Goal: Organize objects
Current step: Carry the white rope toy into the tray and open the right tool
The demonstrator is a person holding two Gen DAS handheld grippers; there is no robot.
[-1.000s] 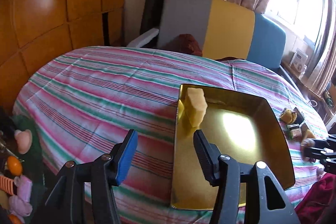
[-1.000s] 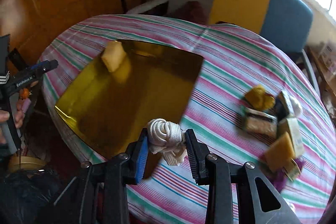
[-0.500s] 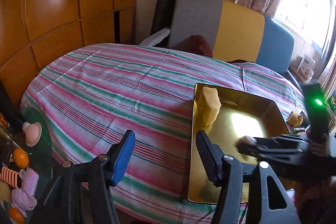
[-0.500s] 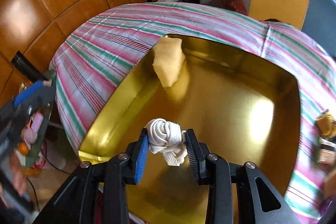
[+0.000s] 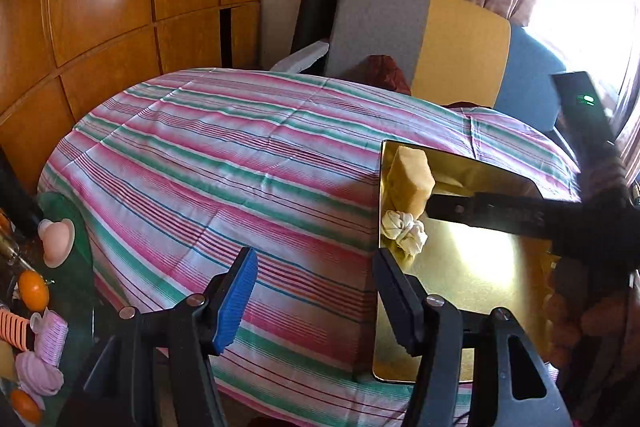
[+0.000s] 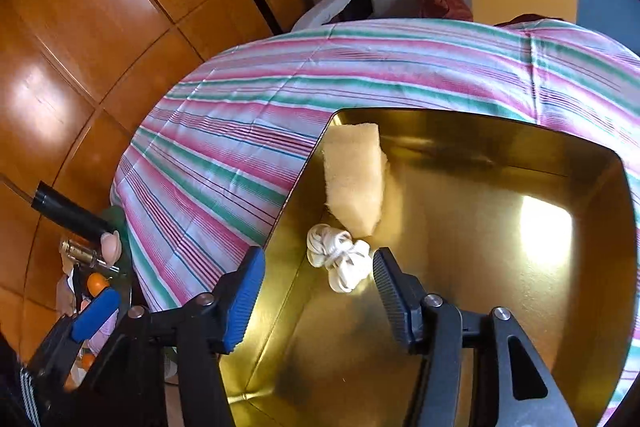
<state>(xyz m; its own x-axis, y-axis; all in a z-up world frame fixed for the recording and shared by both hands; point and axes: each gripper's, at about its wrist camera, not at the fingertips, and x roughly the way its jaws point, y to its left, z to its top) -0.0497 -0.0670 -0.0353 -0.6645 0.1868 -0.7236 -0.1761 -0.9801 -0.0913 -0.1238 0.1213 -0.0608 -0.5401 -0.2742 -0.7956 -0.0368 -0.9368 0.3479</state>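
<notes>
So the rope [image 6: 344, 261] lies beside the sponge [image 6: 354, 179] at the tray's [image 6: 440, 119] left wall, both claws spread empty, more items likely left.

Sponge [image 6: 354, 179] and rope bundle [image 6: 340, 261] crowding tray corner [image 6: 332, 119]

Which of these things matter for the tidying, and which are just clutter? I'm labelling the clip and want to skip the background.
Part of the job:
gold tray
white rope bundle, lying in the tray
yellow sponge, in the tray
right gripper, open

Just lying about:
striped tablecloth
sofa
left gripper, open, idle
</notes>
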